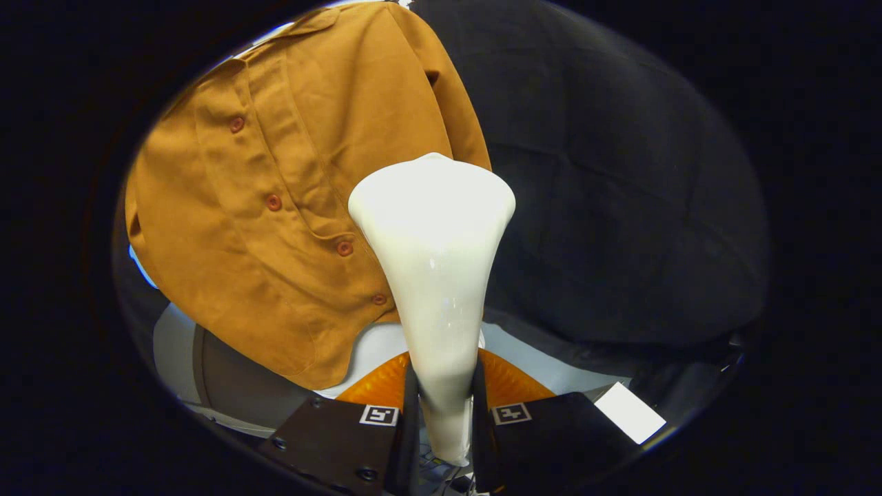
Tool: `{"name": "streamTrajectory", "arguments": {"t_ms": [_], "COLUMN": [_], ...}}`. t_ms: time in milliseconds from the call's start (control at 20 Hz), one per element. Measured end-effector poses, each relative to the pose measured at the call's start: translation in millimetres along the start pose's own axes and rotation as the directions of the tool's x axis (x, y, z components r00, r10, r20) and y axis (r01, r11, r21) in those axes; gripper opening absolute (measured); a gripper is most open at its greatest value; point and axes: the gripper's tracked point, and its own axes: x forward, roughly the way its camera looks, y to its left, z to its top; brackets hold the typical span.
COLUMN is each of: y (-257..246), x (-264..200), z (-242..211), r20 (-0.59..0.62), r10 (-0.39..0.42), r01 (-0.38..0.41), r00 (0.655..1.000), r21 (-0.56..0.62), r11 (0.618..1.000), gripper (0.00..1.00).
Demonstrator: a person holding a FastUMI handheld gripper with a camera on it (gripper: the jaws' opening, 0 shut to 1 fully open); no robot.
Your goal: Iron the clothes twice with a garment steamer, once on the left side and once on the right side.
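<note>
A white garment steamer (434, 275) rises from between my fingers, its narrow handle pinched on both sides and its wide head pointing away from me. My gripper (444, 406) is shut on that handle. Beyond the head hangs a mustard-brown button-up shirt (275, 193) with a row of reddish buttons down its placket. The steamer head sits over the shirt's right front panel, near the lower hem; whether it touches the cloth I cannot tell. The steamer hides part of that panel.
Black booth cloth (620, 207) hangs to the right of the shirt and behind it. Below the shirt's hem lies a white floor or tabletop (537, 362) with a grey curved object (234, 386) at the left and a white card (630, 412) at the right.
</note>
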Motion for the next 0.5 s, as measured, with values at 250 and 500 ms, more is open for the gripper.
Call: {"name": "streamTrajectory", "arguments": {"t_ms": [250,500], "y": [38,99], "x": [-53,-119], "z": [43,71], "r20": [0.155,0.269], "r10": [0.044,0.117], "r01": [-0.035,-0.087], "r00": [0.987,0.956], "r21": [-0.062,-0.122], "r11": [0.997,0.989], "gripper": [0.34,0.34]}}
